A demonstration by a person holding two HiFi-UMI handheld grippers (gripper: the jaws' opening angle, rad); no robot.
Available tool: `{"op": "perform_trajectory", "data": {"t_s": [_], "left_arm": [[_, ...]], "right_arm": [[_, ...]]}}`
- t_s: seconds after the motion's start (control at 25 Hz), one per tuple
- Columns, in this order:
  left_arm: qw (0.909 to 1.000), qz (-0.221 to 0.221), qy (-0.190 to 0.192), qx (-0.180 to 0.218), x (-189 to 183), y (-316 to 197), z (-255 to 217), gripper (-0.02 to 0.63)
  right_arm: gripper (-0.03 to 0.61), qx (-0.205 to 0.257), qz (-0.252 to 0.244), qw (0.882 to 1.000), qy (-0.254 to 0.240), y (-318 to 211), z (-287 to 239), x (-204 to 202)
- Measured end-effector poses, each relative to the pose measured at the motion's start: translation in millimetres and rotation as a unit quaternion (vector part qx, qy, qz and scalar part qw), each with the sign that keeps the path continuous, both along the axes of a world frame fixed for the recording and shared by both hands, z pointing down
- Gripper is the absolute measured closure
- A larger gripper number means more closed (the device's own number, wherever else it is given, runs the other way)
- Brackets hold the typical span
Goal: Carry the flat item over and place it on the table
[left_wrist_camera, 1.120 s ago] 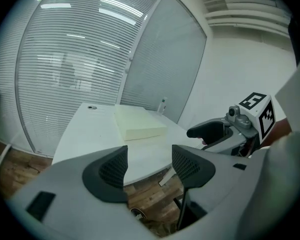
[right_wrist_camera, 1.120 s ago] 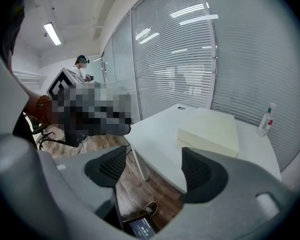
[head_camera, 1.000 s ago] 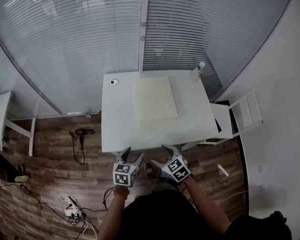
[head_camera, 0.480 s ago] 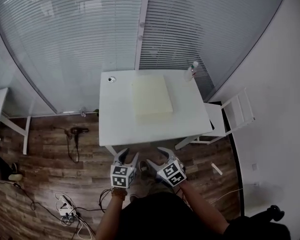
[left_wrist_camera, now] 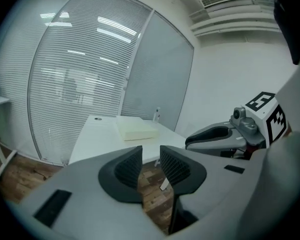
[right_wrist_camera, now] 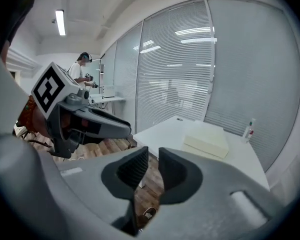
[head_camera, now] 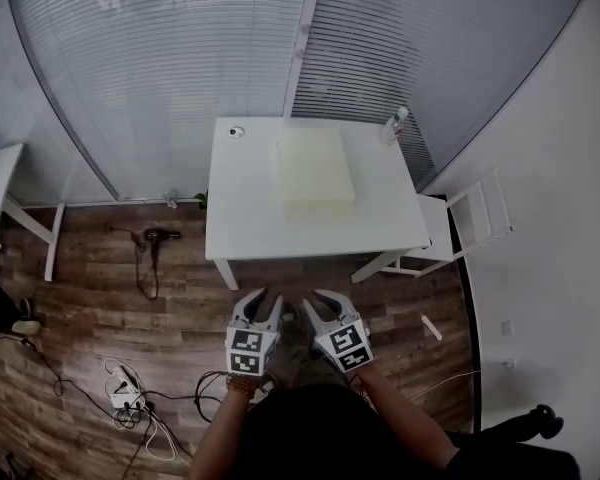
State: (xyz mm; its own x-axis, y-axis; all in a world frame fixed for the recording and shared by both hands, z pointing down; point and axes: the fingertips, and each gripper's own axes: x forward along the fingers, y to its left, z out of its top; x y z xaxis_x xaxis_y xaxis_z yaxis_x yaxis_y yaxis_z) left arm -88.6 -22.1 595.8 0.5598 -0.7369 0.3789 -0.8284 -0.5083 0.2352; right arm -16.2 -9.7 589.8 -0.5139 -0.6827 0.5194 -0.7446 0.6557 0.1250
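the left gripper [head_camera: 266,302] and the right gripper [head_camera: 318,301] have smooth, matt grey plastic shells. their pads [left_wrist_camera: 128,168] are black, rubbery-looking and finely ribbed. ahead of both grippers, the table [head_camera: 245,213] has a smooth white top, and the flat item [head_camera: 315,168] on it looks pale cream and matt, like foam. beneath the grippers, the floor [head_camera: 100,278] is brown wood plank with visible grain.

Table [head_camera: 248,208] now farther off
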Motion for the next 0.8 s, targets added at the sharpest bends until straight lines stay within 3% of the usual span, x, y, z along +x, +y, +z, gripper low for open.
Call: {"op": "perform_trajectory", "data": {"t_s": [0.12, 0.28, 0.52, 0.64, 0.8], "left_arm": [[0.9995, 0.014, -0.003, 0.027, 1, 17, -2, 0.502], [0.9985, 0.009, 0.016, 0.052, -5, 27, -15, 0.502], [0.9968, 0.023, 0.016, 0.075, 3, 46, -27, 0.534], [0.9940, 0.023, 0.047, 0.096, 6, 49, -51, 0.539], [0.9899, 0.010, 0.045, 0.134, 1, 49, -88, 0.551]], "right_arm": [[0.563, 0.012, 0.007, 1.000, 0.003, 17, 2, -1], [0.565, 0.060, 0.017, 0.998, 0.022, 33, -7, 4], [0.575, 0.106, 0.049, 0.993, 0.004, 42, -33, 14], [0.577, 0.133, 0.055, 0.990, 0.010, 42, -44, 19], [0.580, 0.173, 0.065, 0.983, 0.007, 41, -71, 17]]}}
